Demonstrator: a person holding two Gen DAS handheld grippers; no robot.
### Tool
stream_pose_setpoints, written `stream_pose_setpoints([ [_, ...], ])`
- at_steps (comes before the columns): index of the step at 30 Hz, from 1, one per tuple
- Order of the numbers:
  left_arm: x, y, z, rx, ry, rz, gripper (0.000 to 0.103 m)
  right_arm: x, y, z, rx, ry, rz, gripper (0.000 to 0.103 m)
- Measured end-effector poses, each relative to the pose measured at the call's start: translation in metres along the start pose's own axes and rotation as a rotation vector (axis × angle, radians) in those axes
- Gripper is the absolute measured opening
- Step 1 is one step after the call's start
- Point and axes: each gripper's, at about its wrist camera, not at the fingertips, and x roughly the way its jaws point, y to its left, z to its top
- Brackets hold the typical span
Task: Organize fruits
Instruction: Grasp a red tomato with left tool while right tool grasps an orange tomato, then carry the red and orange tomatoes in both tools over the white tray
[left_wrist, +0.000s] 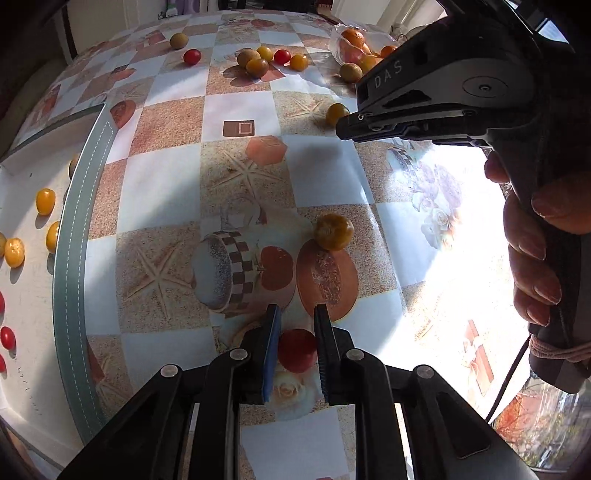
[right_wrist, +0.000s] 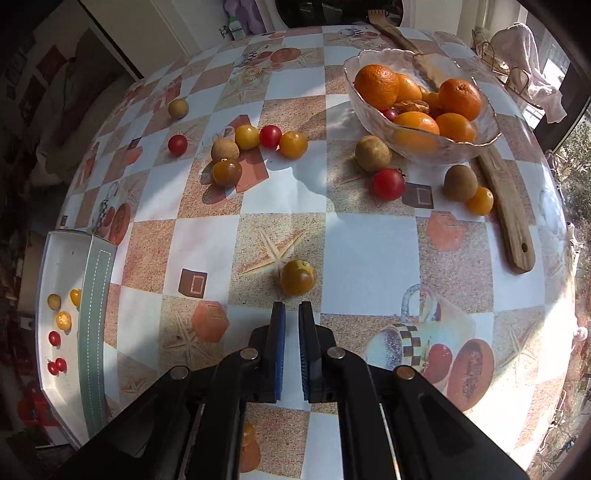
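My left gripper is shut on a red cherry tomato, held just above the table. A yellow-brown tomato lies a little ahead of it. My right gripper is almost shut and empty; it also shows in the left wrist view. A yellow-brown tomato lies just ahead of its tips. Loose red and yellow tomatoes and brown round fruits lie scattered further back. A white tray at the left holds sorted yellow tomatoes and red tomatoes.
A glass bowl with oranges stands at the back right. A wooden spatula lies beside it. The table edge runs along the right, with a window beyond. A grey-green strip borders the tray.
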Motion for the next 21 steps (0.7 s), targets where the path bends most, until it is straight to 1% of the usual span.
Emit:
stream_pose_setpoints([
  [3,-0.003,0.013,0.001,-0.034,0.011,-0.019,0.020,-0.009,-0.005,-0.012,0.017,0.002,0.008,0.008],
  [6,-0.007,0.021,0.002,-0.037,0.020,-0.019,0.020,-0.017,-0.008,-0.024,0.032,0.007,0.021,0.008],
  [10,-0.015,0.026,0.004,-0.037,0.017,-0.017,0.020,-0.027,-0.009,-0.037,0.052,0.015,0.040,0.008],
  [13,-0.022,0.031,0.007,-0.042,-0.001,-0.019,0.020,-0.034,-0.008,-0.044,0.058,0.019,0.051,0.008],
  [16,-0.027,0.035,0.012,-0.048,-0.014,-0.017,0.020,-0.037,-0.007,-0.048,0.052,0.019,0.048,0.008],
  [19,-0.032,0.040,0.014,-0.051,-0.025,-0.010,0.020,-0.032,-0.005,-0.043,0.038,0.024,0.054,0.009],
  [20,-0.032,0.041,0.015,-0.053,-0.027,-0.005,0.020,-0.028,-0.003,-0.038,0.032,0.026,0.054,0.012],
  [21,-0.033,0.043,0.015,-0.055,-0.031,-0.001,0.020,-0.024,-0.002,-0.033,0.027,0.023,0.048,0.022],
])
